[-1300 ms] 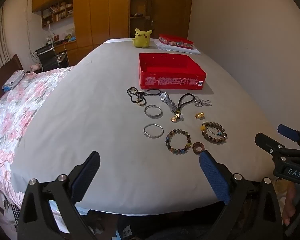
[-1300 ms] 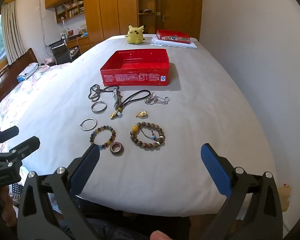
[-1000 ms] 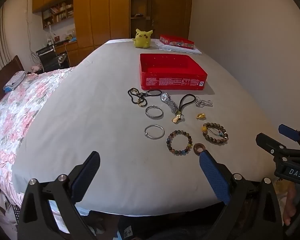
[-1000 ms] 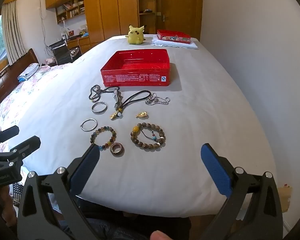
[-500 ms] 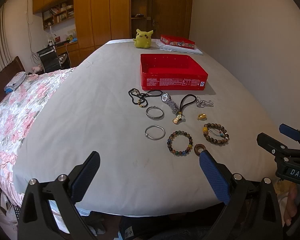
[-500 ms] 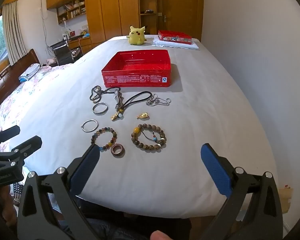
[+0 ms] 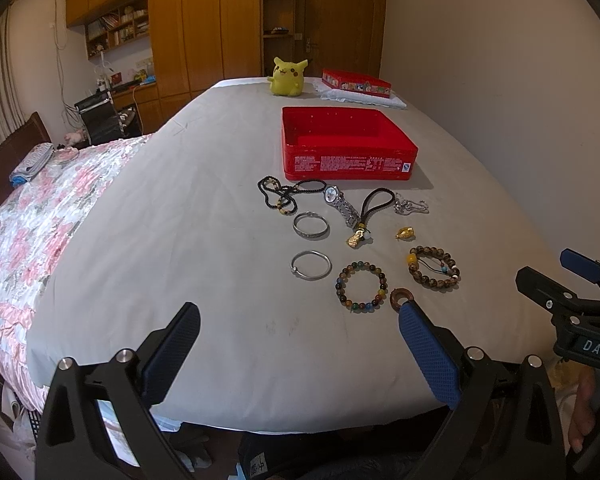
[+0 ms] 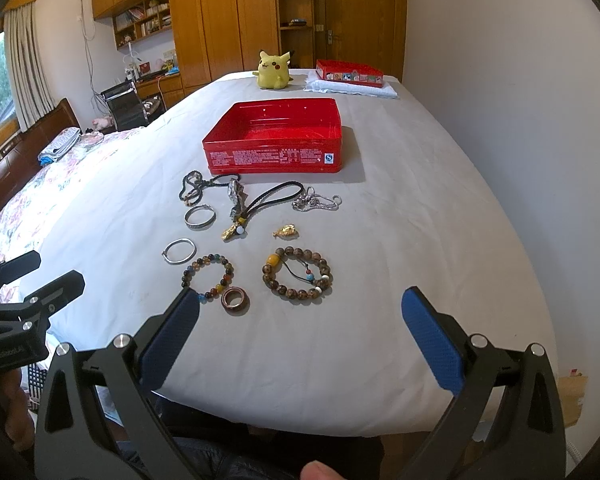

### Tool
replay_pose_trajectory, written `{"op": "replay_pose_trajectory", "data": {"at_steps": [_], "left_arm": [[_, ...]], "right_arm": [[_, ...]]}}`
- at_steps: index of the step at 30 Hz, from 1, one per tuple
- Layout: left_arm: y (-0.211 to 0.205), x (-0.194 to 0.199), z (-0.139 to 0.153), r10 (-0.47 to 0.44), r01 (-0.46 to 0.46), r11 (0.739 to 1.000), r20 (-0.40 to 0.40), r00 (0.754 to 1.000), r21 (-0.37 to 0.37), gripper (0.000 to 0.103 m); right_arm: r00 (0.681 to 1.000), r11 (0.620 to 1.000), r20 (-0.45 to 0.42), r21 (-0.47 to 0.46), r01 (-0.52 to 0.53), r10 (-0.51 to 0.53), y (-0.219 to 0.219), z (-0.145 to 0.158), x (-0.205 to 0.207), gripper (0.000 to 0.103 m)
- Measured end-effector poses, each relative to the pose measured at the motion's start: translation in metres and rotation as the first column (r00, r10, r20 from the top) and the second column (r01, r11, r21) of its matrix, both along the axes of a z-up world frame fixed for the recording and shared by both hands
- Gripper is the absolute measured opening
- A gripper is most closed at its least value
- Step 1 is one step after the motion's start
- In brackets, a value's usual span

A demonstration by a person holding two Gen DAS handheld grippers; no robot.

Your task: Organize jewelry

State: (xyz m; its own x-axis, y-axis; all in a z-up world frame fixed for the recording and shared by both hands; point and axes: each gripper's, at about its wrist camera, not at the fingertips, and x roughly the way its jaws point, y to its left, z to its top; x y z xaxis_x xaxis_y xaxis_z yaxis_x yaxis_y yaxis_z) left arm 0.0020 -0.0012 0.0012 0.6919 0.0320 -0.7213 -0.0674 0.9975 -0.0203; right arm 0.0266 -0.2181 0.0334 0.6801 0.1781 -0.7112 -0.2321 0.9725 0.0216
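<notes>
Partly hidden: wooden ring [image 7: 401, 298], behind left gripper [image 7: 298, 354] finger

A yellow plush toy [image 8: 274, 69] sits upright at the far end of the white-sheeted bed [image 8: 400, 184], and just to its right a closed red tin [image 8: 349, 72] rests on a folded white cloth [image 8: 352, 90]. Left of the sheet lies a pink floral quilt [image 7: 40, 216] with a folded blue-and-white cloth [image 7: 31, 162] on it. Wooden wardrobes [image 8: 220, 20] and bookshelves [image 8: 142, 20] line the back wall beside a door [image 8: 360, 12].
</notes>
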Motion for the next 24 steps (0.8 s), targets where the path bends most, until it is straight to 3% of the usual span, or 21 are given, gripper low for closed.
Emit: {"op": "replay_pose_trajectory", "data": {"at_steps": [24], "left_arm": [[0.0037,0.0003,-0.0002,0.004,-0.004,1.0,-0.001,1.0,0.001,0.099]], "right_arm": [[1.0,1.0,-0.003,0.008,-0.005,0.005,-0.0001,-0.0015,-0.0003,0.1]]}}
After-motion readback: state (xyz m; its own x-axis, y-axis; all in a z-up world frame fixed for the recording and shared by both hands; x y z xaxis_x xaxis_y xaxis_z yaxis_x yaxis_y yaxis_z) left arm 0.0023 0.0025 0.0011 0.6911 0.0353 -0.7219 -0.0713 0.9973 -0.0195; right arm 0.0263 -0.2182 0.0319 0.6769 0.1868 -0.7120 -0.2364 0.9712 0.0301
